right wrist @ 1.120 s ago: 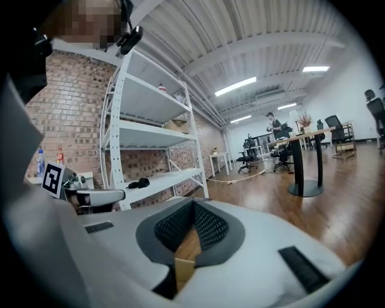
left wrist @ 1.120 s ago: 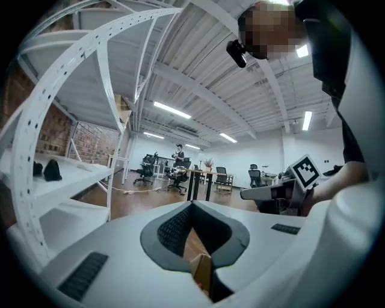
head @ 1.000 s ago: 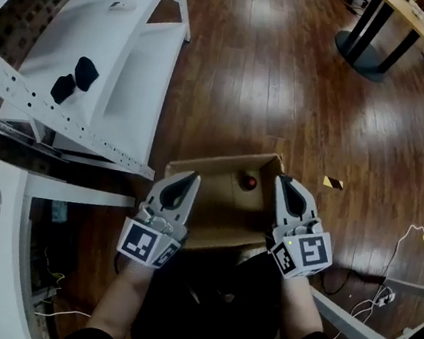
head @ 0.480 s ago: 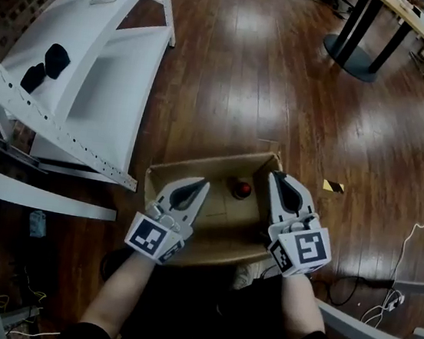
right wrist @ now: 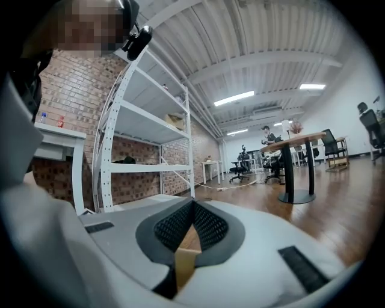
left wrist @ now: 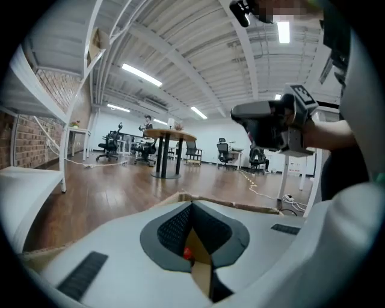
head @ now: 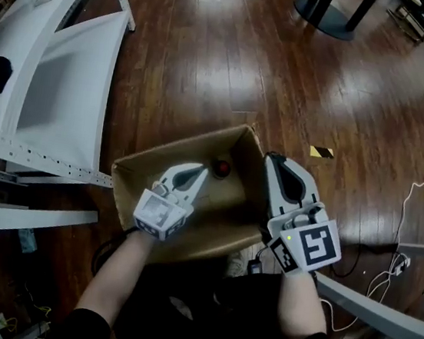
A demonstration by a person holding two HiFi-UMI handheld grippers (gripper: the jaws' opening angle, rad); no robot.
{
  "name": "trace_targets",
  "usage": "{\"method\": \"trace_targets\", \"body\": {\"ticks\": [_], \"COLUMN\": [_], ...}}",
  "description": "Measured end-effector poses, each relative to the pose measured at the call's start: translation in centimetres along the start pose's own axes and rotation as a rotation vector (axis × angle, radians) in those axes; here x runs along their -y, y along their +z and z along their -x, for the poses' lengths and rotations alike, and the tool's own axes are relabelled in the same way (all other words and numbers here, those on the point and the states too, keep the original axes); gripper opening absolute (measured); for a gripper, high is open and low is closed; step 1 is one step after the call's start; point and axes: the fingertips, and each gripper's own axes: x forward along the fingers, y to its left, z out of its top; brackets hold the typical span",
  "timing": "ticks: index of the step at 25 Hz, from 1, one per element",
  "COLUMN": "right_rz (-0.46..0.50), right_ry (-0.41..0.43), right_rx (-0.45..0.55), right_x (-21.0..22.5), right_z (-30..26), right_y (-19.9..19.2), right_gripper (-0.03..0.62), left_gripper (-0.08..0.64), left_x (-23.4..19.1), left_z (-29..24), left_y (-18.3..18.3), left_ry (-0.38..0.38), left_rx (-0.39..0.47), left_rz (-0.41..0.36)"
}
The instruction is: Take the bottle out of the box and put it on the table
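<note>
Two shut, empty pairs: left tongs [head: 198, 172] over the box [head: 131, 168], right tongs [head: 275, 164] at its right wall; red-capped bottle [head: 221, 168] sits by the far wall, so open wide before reaching in.

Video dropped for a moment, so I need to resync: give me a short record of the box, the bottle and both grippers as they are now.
box: open cardboard box on the wooden floor
bottle: bottle inside the box near its far wall; only a red top shows
left gripper: left gripper fingers together, empty, over the box interior, tip close to the bottle
right gripper: right gripper fingers together, empty, at the box's right wall
stage: bottle not yet grasped
</note>
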Motion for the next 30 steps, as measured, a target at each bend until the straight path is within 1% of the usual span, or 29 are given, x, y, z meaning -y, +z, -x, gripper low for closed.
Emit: {"method": "trace_targets", "body": {"ticks": [3, 5, 7, 9, 11, 12, 13, 15, 17, 19, 23, 26, 29, 30], "right_rz": [-0.047, -0.109, -0.144, -0.117, -0.059, -0.048, -0.056, -0.107, -0.16, -0.186, -0.162, -0.149, -0.17, -0.168], "right_ry": [-0.023, -0.032, -0.036, -0.041, -0.054, -0.059, -0.062, -0.065, -0.064, -0.055, -0.041, -0.057, -0.069, -0.07], "right_rx": [-0.004, -0.009, -0.021, -0.046, -0.072, -0.08, -0.081, -0.079, -0.078, -0.075, -0.101, -0.127, -0.142, -0.149], "right_x": [1.1, 1.6, 1.6, 1.3, 1.1, 1.1, 1.2, 1.6, 2.0, 2.1, 2.0, 2.6, 3.4, 3.4], "right_z": [0.8, 1.2, 1.7, 2.2, 2.9, 3.2, 3.4, 3.9, 4.2, 4.2, 4.2, 4.6, 5.0, 5.0], "right_y": [-0.5, -0.9, -1.2, -1.4, -1.7, -1.7, -1.8, -1.8, -2.0, -2.3, -2.8, -3.2, -4.3, -4.6], "right_gripper": [0.005, 0.005, 0.005, 0.005, 0.005, 0.005, 0.005, 0.005, 0.005, 0.005, 0.005, 0.005, 0.005, 0.005], "left_gripper": [0.009, 0.091, 0.167, 0.224, 0.241, 0.277, 0.289, 0.33, 0.333, 0.362, 0.362, 0.362, 0.357, 0.328], "left_x": [0.0, 0.0, -0.1, 0.0, -0.1, -0.2, -0.5, -0.7, -0.7, -0.9, -1.2, -1.0, -1.4, -1.7], "left_z": [-2.7, -4.3, -5.5, -6.6, -7.6, -8.1, -8.6, -10.0, -11.2, -12.0, -13.2, -14.2, -15.3, -15.5], "left_y": [-4.3, -7.9, -11.7, -14.8, -17.1, -18.1, -19.1, -20.8, -22.5, -24.1, -26.0, -27.2, -28.7, -29.1], "left_ry": [-0.028, -0.048, -0.074, -0.104, -0.115, -0.113, -0.106, -0.093, -0.094, -0.097, -0.098, -0.101, -0.058, -0.037], "left_rx": [-0.086, -0.159, -0.246, -0.319, -0.363, -0.378, -0.389, -0.407, -0.433, -0.465, -0.508, -0.535, -0.561, -0.569], "left_rz": [0.004, 0.01, 0.008, -0.007, -0.01, -0.006, -0.002, 0.0, -0.009, -0.02, -0.04, -0.056, -0.034, -0.027]}}
